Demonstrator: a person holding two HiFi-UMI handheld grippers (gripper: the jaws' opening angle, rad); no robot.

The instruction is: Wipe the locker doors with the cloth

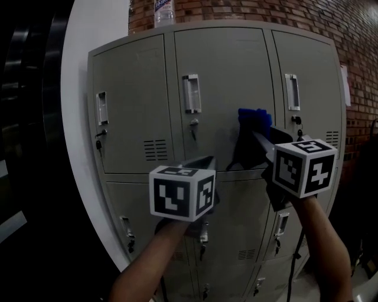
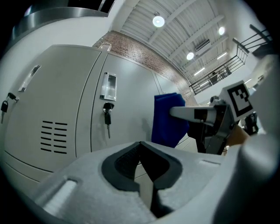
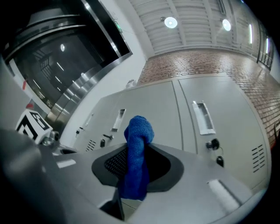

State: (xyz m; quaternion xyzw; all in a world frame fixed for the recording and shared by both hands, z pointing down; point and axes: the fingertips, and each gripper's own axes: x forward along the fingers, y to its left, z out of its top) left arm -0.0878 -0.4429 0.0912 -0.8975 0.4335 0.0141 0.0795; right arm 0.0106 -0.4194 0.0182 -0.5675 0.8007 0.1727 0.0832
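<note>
Holding, left hand: my left gripper [image 2: 140, 144] has its jaws closed pad to pad with nothing between them. It sits low in front of the lockers, where the upper row meets the lower row.
Left marker cube: the cube [image 1: 181, 191] faces me above my forearm.
Upper left door: this grey door [image 1: 133, 106] has a recessed handle, a key [image 1: 99, 141] hanging from its lock, and vent slots low on the right.
Upper middle door: this grey door [image 1: 221, 65] has its own handle [image 1: 191, 93], with a key hanging under it.
Cloth: the blue cloth [image 1: 254, 118] is bunched up against the right part of the upper middle door, right of that handle and just left of the seam with the next door.
Holding, right hand: my right gripper [image 3: 133, 148] has its jaws clamped on the cloth. The cloth stands up past the fingertips and hangs down between the pads.
Upper right door: this door [image 1: 310, 65] is just beside the cloth, and the cloth is not on it.
Locker top: a plastic bottle [image 1: 164, 12] stands on it in front of the brick wall [image 1: 236, 12].
</note>
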